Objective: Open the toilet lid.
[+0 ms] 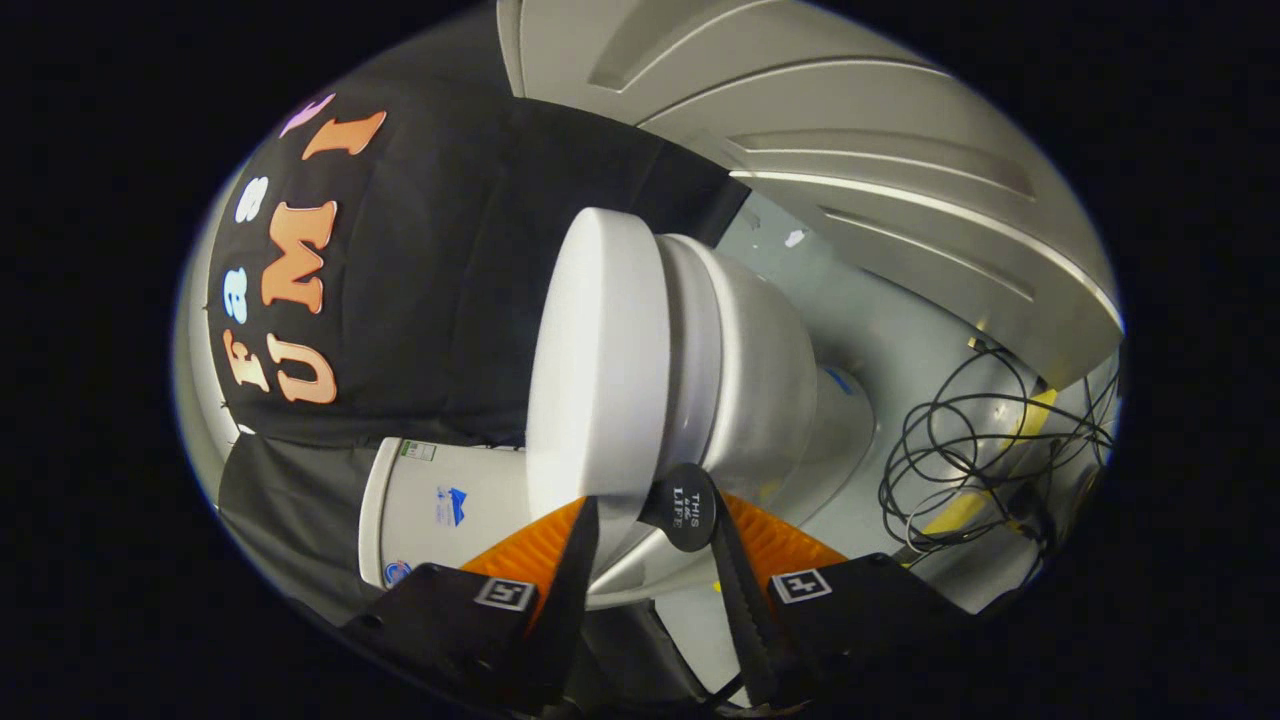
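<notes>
The view is rolled onto its side. The claw (pixel 650 520) is seen with its fingers (pixel 575 560) spread, and the front rim of the toilet lid (pixel 590 360) is set between them. The lid is seen closed over the seat and bowl (pixel 770 370). Whether either finger actually touches the rim cannot be told. A small dark round tab (pixel 687 507) is seen at the lid's edge. A tangle of black cables (pixel 960 450) is seen on the floor (pixel 870 300) beside the toilet.
</notes>
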Motion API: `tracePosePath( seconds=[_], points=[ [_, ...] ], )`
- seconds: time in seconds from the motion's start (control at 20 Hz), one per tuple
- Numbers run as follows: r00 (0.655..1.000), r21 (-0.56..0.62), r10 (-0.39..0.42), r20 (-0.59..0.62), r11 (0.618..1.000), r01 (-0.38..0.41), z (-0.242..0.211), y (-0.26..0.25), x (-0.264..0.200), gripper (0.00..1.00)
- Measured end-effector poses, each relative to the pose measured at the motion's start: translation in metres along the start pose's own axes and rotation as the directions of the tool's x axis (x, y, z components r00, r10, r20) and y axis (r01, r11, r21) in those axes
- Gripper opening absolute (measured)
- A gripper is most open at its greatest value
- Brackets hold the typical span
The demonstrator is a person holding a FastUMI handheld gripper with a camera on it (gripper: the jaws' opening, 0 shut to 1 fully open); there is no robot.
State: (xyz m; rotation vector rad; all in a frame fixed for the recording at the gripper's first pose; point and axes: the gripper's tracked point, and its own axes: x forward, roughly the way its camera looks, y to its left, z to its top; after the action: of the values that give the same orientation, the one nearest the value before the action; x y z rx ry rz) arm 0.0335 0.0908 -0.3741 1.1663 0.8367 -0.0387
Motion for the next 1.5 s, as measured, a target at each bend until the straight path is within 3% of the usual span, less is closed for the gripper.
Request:
tracePosePath(
  seconds=[0.1, 0.25, 0.65, 0.8, 1.25, 1.5],
  points=[
    [1.0, 0.012, -0.026, -0.01, 1.0, 0.026, -0.001, -0.008, 0.002, 0.49],
    [1.0, 0.03, 0.003, 0.016, 1.0, -0.003, 0.004, 0.0, 0.003, 0.49],
    [0.997, 0.042, 0.055, 0.048, 0.998, -0.057, 0.009, 0.008, 0.003, 0.28],
    [0.995, 0.045, 0.074, 0.067, 0.996, -0.077, 0.011, 0.012, 0.002, 0.09],
    [0.994, 0.132, 0.077, 0.079, 0.987, -0.087, 0.015, 0.013, 0.002, 0.08],
    [0.99, 0.298, 0.096, 0.105, 0.947, -0.123, 0.018, 0.015, 0.0, 0.08]
  ],
)
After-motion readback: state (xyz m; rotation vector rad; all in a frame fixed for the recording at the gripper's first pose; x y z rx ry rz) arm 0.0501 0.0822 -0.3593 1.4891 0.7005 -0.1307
